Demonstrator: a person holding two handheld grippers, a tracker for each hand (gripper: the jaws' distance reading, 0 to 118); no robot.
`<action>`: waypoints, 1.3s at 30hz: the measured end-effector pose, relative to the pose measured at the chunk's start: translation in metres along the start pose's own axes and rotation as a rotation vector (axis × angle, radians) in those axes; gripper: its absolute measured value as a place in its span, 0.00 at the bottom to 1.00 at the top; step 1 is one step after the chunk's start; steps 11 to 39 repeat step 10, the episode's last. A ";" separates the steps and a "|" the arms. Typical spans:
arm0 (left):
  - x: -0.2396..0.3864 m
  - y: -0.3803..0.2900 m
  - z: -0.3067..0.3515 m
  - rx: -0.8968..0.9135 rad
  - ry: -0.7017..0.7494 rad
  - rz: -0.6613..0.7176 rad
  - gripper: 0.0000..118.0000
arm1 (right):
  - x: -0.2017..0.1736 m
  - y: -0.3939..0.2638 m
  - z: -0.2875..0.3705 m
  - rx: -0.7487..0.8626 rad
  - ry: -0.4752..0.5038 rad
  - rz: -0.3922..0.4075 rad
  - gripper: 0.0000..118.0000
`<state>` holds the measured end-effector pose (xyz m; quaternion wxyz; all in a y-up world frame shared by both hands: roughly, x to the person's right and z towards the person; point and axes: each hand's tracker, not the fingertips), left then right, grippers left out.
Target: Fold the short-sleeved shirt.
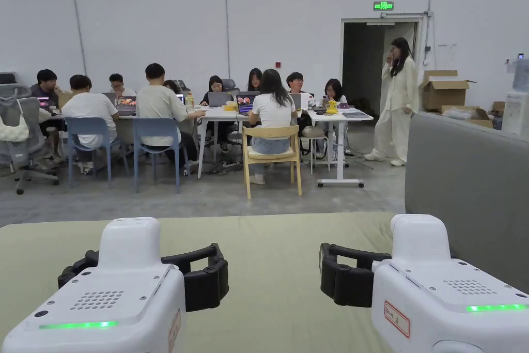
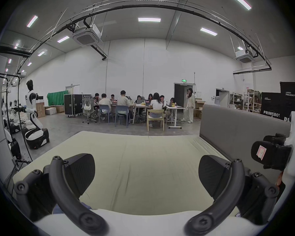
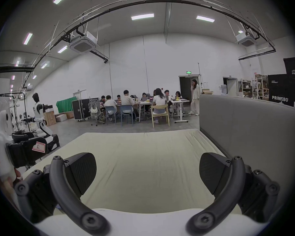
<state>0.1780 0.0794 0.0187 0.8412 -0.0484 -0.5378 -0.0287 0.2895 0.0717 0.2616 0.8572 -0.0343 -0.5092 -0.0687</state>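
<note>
People (image 1: pixel 155 101) sit at tables (image 1: pixel 338 117) beyond the pale green bed (image 1: pixel 274 266).

A large robotics lab or workshop hall: people (image 1: pixel 155 106) work at laptops around white tables (image 1: pixel 338 117) at 12 o'clock, a humanoid robot (image 2: pixel 31 106) stands at 9 o'clock, cardboard boxes (image 1: pixel 443 91) and storage shelves (image 3: pixel 260 88) at 2 o'clock.

"PRIMEBOT" in white on black crates (image 2: pixel 271 105), handwritten "R" on a gripper's sticker (image 3: pixel 39 147), lettering unreadable on green exit sign (image 1: pixel 383 5)
</note>
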 end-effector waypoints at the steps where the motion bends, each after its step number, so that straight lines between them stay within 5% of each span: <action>1: 0.000 0.000 0.000 0.001 0.000 0.001 1.00 | 0.000 0.000 0.000 -0.001 0.004 0.000 1.00; 39: 0.000 -0.001 0.000 -0.016 -0.021 0.011 1.00 | -0.004 -0.003 -0.002 -0.009 0.001 0.011 1.00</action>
